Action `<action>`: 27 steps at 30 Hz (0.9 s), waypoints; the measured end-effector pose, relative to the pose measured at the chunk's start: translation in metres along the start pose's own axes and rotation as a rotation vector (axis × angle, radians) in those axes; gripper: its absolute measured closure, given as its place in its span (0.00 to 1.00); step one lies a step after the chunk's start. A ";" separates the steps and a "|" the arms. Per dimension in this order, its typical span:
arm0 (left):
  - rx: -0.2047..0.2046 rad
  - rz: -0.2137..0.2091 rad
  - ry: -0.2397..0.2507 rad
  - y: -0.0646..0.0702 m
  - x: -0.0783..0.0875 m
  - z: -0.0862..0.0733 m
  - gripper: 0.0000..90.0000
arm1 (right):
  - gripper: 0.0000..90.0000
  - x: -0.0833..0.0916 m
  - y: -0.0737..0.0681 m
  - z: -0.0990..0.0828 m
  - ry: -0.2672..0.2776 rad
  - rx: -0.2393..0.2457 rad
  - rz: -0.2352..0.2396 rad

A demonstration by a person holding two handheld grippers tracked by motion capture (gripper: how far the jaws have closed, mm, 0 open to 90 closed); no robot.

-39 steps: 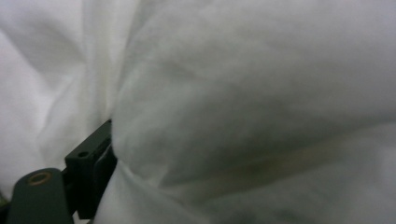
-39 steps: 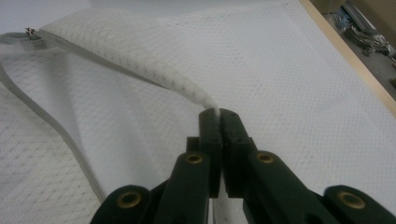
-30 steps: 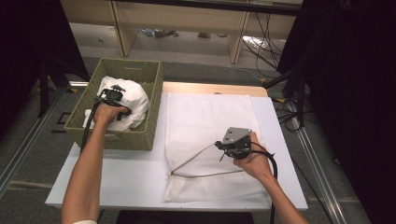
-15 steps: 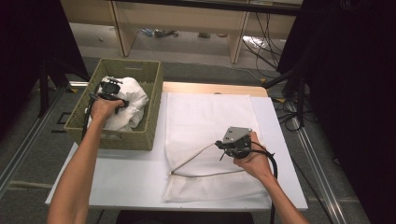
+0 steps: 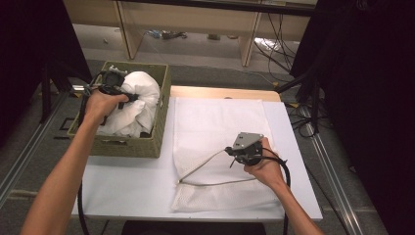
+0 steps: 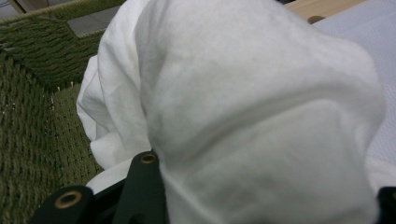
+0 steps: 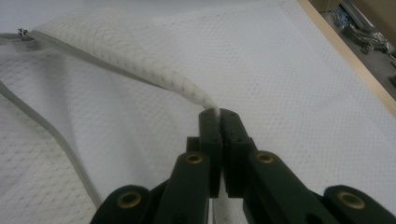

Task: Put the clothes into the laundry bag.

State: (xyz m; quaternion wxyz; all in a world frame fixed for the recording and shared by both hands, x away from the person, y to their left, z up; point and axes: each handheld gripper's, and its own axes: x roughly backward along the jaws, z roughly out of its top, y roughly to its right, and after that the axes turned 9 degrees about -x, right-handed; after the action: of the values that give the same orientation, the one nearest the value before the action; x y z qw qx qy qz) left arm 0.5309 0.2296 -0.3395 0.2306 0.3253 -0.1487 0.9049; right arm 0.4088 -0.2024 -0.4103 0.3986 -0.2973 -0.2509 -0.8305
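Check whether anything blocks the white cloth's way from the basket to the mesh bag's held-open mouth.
Nothing visible blocks it. The left gripper holds the white cloth above the green basket; only its right wall lies between. The right gripper pinches the mesh bag edge up.

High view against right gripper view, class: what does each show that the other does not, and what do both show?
High view alone: the green basket, the white cloth gripped by the left gripper.
Right gripper view alone: the right gripper pinching the bag's edge, seen close.
Both: the white mesh bag with its grey-edged opening lifted.
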 end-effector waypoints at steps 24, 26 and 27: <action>-0.062 -0.203 0.194 0.040 0.087 0.018 0.70 | 1.00 -0.003 0.010 0.001 0.003 -0.019 -0.020; -0.070 -0.233 0.214 0.051 0.092 0.018 0.70 | 1.00 -0.004 0.013 0.002 0.005 -0.025 -0.019; -0.083 -0.248 0.219 0.056 0.094 0.018 0.70 | 1.00 -0.004 0.014 0.002 0.009 -0.031 -0.023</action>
State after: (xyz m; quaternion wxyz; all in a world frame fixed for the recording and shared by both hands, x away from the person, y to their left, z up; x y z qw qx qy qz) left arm 0.4474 0.2048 -0.2716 0.3685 0.2308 -0.1185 0.8927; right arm 0.4224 -0.2069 -0.4092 0.3855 -0.2965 -0.2397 -0.8402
